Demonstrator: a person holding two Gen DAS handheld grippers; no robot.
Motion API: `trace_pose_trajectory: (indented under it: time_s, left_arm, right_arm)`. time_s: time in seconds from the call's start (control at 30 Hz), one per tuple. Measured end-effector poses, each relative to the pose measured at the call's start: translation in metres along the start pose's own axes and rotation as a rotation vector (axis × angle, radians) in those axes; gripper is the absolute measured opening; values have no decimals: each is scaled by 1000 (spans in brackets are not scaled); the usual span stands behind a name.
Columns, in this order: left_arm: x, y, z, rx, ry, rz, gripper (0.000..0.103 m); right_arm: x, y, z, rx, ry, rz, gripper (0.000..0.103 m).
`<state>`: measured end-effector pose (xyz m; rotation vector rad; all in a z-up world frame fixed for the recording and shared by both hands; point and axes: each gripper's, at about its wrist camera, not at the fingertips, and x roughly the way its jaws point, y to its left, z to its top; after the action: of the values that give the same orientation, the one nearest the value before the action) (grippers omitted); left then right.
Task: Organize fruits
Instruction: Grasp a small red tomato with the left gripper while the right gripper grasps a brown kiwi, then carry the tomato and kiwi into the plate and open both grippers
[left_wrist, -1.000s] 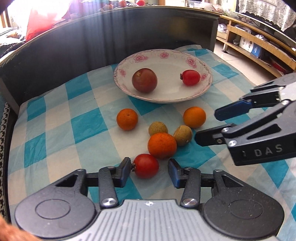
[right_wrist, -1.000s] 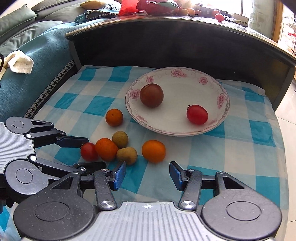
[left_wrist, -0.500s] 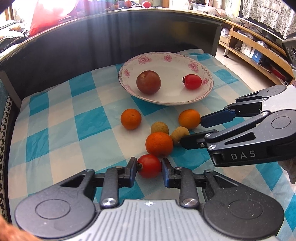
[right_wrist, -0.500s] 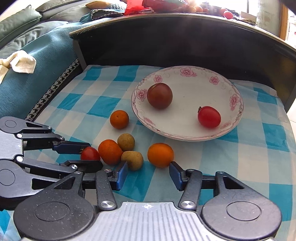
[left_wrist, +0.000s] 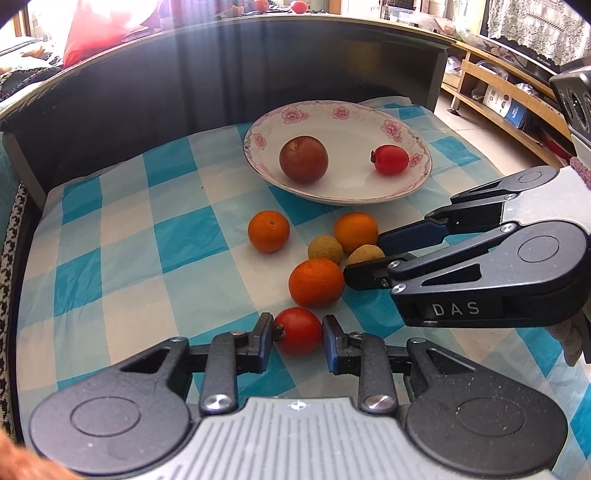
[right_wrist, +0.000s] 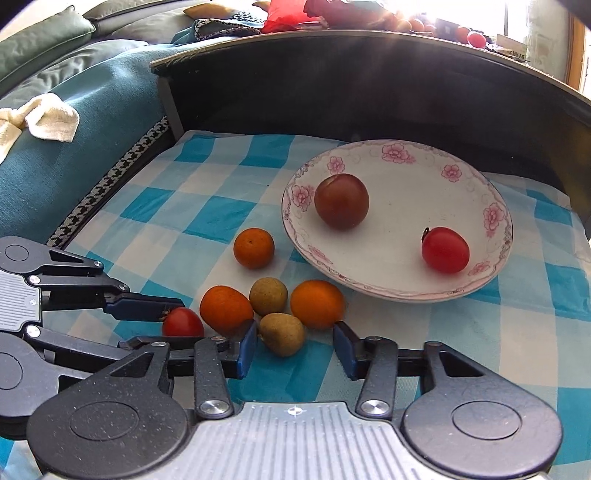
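Observation:
My left gripper (left_wrist: 297, 342) is shut on a small red tomato (left_wrist: 298, 331) low over the checked cloth; it also shows in the right wrist view (right_wrist: 183, 322). My right gripper (right_wrist: 294, 349) is open, its jaws on either side of a tan longan (right_wrist: 282, 333) without touching it. Three oranges (left_wrist: 316, 283) (left_wrist: 268, 231) (left_wrist: 356, 232) and a second longan (left_wrist: 325, 250) lie close together on the cloth. A floral white plate (left_wrist: 369, 122) behind them holds a dark plum (left_wrist: 303, 158) and a red tomato (left_wrist: 390, 159).
The blue and white checked cloth (left_wrist: 147, 243) covers the table. A dark curved wall (left_wrist: 258, 70) rises behind the plate. A teal sofa (right_wrist: 74, 155) with a white rag (right_wrist: 40, 122) stands left. Wooden shelves (left_wrist: 498, 92) stand at the right.
My left gripper has closed from open onto the red tomato. My right gripper has moved forward and left, so its open jaws now flank the near longan.

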<state>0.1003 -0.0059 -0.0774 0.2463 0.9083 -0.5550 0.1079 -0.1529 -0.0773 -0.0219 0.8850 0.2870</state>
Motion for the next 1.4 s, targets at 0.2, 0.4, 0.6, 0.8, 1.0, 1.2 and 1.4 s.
trace_pose_trajectory:
  time_s: [0.2,0.4,0.6,0.8,1.0,1.2,1.4]
  left_arm:
    - [-2,-2,0,10,4,22,37]
    - [-9,-4,7,-1,-15,23,37]
    - [-13,-9,19,-8,-43,26,37]
    - [-13,-10,29,-29,-65,30,37]
    - [-11,-16,37,-34,-79,24,37]
    - [-7,-18,43,-47,-85,26,37]
    - [-6,-20,49,-50,-98,32,37]
  right_arm:
    - [-3,8,-1,-30,14,-10,21]
    - [-15,2,-3,-2,9,-9,21]
    - [-32,-10,2,41,-35,-22,21]
    - [-38,-16,6,56,-57,-33,21]
    - [-41,-19,8,63,-62,-42,21]
    - [-42,-27,10,90,-71,-54,21]
    - [-44,-30,12,97,-83,-62,22]
